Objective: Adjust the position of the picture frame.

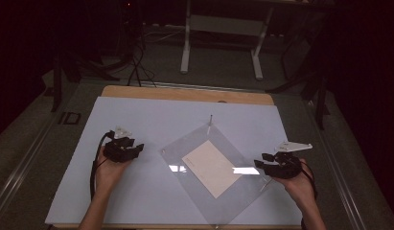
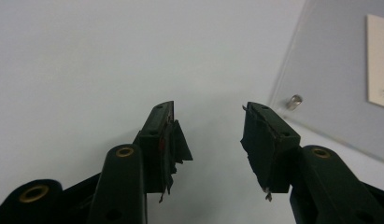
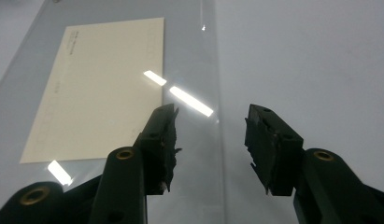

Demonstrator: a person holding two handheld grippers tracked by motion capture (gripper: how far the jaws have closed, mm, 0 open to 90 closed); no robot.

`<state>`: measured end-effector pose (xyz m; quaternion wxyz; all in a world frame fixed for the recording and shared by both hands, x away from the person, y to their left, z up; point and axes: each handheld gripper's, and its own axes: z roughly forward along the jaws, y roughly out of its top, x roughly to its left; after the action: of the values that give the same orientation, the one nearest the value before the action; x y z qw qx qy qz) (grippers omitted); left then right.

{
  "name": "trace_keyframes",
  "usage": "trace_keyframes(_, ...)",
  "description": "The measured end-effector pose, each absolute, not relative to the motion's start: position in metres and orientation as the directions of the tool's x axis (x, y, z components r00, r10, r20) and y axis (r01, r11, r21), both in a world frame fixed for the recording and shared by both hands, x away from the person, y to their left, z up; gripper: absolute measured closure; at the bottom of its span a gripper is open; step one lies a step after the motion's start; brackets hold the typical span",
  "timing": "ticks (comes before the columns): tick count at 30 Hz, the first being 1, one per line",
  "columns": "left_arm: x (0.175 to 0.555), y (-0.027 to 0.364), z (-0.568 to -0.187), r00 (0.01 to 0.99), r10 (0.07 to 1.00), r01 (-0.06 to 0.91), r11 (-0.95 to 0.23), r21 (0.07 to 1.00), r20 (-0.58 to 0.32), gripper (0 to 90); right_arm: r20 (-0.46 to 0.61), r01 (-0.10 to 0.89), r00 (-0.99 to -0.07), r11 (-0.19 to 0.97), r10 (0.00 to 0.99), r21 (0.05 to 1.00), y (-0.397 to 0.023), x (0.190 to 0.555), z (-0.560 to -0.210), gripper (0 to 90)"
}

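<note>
Print on the cream card (image 3: 98,88) is unreadable; both grippers' jaws gape, empty.

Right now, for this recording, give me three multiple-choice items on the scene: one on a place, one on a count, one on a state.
1. Where does the cream card lie?
A. under the clear sheet
B. on the bare floor
C. between the left tongs

2. How many metal pegs stand at the sheet's far corner?
A. none
B. one
C. four

3. How do the right tongs stand?
A. shut on the card
B. shut on the sheet
C. open, holding nothing

Answers: 1 A, reflections on the sheet cross the card; 2 B, a single peg rises there in the high view; 3 C, a clear gap separates the jaws in the right gripper view.
</note>
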<state>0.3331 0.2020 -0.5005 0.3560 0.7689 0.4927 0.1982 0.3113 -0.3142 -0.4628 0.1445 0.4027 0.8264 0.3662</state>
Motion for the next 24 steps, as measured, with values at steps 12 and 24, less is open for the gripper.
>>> trace_keyframes(12,0.346,0.182,-0.499,0.492,0.863,0.598,-0.237,0.765,-0.117,56.7,0.064,0.549,-0.647,0.406,0.760,0.730,-0.319,0.292,-0.474,52.9)
trace_keyframes(24,0.356,0.162,-0.496,0.527,0.844,0.584,-0.272,0.765,-0.102,57.4,0.087,0.574,-0.632,0.389,0.770,0.720,-0.335,0.278,-0.493,65.4)
